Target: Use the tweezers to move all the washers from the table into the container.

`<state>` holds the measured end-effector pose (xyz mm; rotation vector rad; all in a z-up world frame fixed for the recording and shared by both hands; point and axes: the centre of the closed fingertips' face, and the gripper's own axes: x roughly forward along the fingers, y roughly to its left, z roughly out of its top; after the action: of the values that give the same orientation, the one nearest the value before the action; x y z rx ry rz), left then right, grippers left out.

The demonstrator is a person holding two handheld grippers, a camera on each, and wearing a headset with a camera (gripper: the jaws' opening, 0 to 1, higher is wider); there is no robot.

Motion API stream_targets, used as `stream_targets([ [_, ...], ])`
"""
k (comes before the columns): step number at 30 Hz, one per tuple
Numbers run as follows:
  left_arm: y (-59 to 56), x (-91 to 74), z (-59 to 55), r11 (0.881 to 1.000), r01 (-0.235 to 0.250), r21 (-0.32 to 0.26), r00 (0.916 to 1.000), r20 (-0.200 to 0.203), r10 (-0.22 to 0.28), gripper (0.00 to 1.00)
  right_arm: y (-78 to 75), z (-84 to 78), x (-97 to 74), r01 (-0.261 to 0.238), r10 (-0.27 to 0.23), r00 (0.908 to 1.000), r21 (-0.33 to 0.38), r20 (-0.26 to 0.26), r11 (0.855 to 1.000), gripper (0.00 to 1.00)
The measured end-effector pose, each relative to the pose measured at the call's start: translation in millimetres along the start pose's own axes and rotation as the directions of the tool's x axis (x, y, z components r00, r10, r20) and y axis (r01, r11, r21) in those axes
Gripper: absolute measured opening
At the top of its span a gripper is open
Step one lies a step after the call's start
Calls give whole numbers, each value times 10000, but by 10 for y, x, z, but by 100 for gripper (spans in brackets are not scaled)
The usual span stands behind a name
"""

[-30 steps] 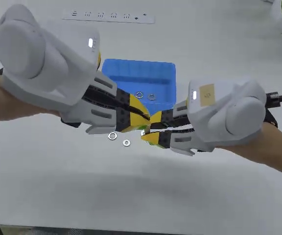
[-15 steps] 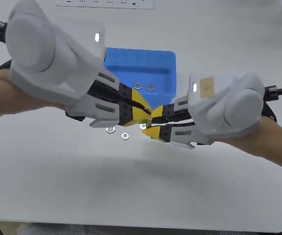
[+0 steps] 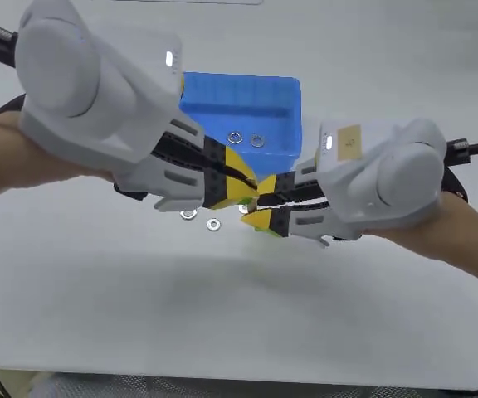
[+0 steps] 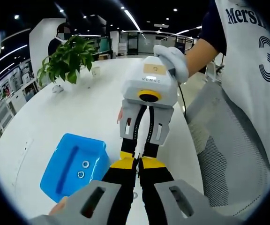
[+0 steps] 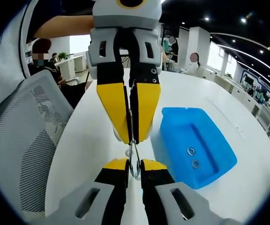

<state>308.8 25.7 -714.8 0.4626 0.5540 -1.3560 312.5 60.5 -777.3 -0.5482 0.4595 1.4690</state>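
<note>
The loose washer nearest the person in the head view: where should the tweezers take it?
Pinch the washer across its band, one tip of the tweezers through the hole, one outside, coming from above: it lies flat on the table, so its thin edge probably offers little sideways.

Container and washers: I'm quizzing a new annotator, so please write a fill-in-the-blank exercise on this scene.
The container is coloured ____. Inside it lie ____ washers. The tweezers are pinched in the left gripper's ____-tipped tongs.
Missing words: blue; two; yellow.
</note>
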Motion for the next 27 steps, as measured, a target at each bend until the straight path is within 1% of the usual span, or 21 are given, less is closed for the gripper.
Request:
stream_targets([
  [14,22,12,-22,10000,-48,75,10000,-49,49,6,-15,-16,13,-54,54,10000,20,-1,10000,11],
  [15,35,4,-27,9999,-112,96,9999,-64,112,6,-18,-15,13,-49,49,10000,28,9,10000,11],
  [20,50,-10,-38,9998,-175,-13,9998,-84,175,6,-25,-10,19,-100,99,9999,148,50,9998,11],
  [23,42,-4,-31,9998,-189,-38,9998,-102,189,6,-21,-11,16,-116,116,9999,97,15,9999,11],
  [24,35,2,-24,9998,-197,26,9997,-112,197,6,-19,-13,12,-122,122,9999,-20,-19,9999,11],
  [27,28,17,-11,9999,-155,-23,9999,-76,154,6,-11,-26,5,-160,156,9998,-359,-132,9992,11],
])
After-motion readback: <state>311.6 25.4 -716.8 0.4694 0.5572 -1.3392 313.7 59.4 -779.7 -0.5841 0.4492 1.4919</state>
